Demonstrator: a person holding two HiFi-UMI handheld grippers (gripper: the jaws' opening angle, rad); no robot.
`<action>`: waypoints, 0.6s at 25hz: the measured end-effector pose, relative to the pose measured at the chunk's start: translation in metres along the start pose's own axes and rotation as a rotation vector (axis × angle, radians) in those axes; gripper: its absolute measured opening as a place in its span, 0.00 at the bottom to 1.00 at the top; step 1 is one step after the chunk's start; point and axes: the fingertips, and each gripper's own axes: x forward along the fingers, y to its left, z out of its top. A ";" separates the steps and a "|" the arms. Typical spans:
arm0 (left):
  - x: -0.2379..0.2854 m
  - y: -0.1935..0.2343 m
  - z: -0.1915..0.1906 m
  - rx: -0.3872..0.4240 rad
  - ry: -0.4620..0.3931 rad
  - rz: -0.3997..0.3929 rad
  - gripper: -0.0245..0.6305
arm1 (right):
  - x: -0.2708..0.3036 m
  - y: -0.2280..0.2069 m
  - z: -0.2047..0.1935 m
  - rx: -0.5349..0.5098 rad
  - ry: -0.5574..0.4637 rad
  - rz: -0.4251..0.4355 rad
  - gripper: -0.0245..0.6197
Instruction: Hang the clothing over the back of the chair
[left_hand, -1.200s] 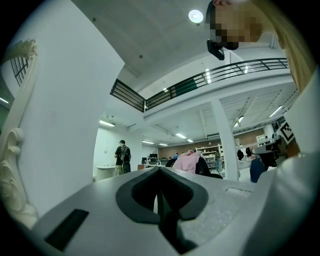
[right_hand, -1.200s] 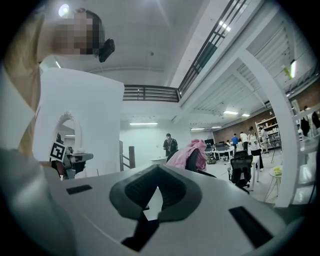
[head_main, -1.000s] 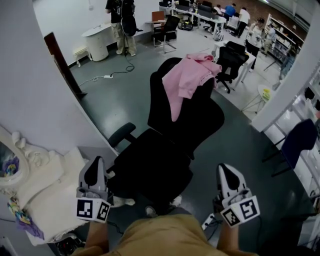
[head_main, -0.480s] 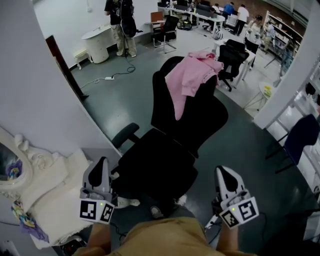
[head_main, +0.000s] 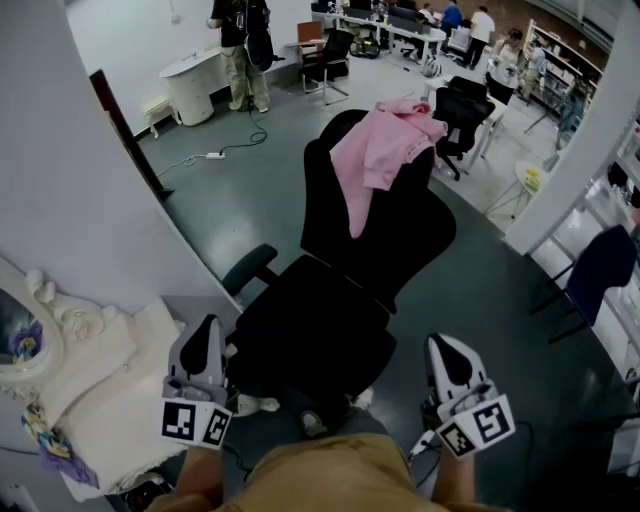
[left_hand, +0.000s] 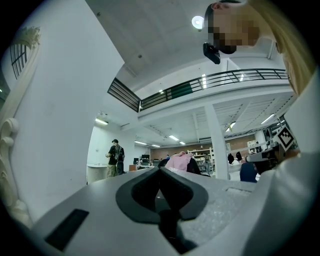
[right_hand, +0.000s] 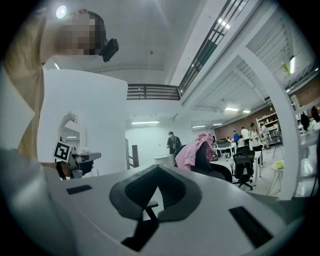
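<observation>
A: Clothing, where?
B: A pink top (head_main: 383, 150) is seen draped over the top edge of the backrest (head_main: 405, 240) of a black chair (head_main: 310, 335), upper centre of the head view. One length of it is hung down the seat-facing side of the backrest.
A: Left gripper?
B: The left gripper (head_main: 209, 328) is held at lower left, just beside the seat's left edge and well apart from the top. Its jaws are clenched together, with nothing caught between them.
A: Right one?
B: The right gripper (head_main: 447, 347) is held at lower right, off the seat's right side. Its jaw tips are seen pressed together in its own view, and nothing is grasped.
A: Background?
B: A white carved mirror frame (head_main: 40, 310) is cut off at the left edge. A standing person (head_main: 240, 45) is seen at upper left on the grey floor (head_main: 230, 200).
</observation>
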 end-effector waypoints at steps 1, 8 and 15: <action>0.000 0.001 0.000 -0.001 0.000 0.000 0.04 | 0.000 0.001 0.000 0.000 0.000 0.001 0.05; 0.000 0.000 -0.003 -0.013 -0.002 -0.006 0.04 | 0.007 0.005 -0.001 -0.005 0.005 0.013 0.05; -0.005 -0.003 -0.009 -0.035 0.011 -0.013 0.04 | 0.019 0.014 -0.001 -0.023 0.015 0.043 0.05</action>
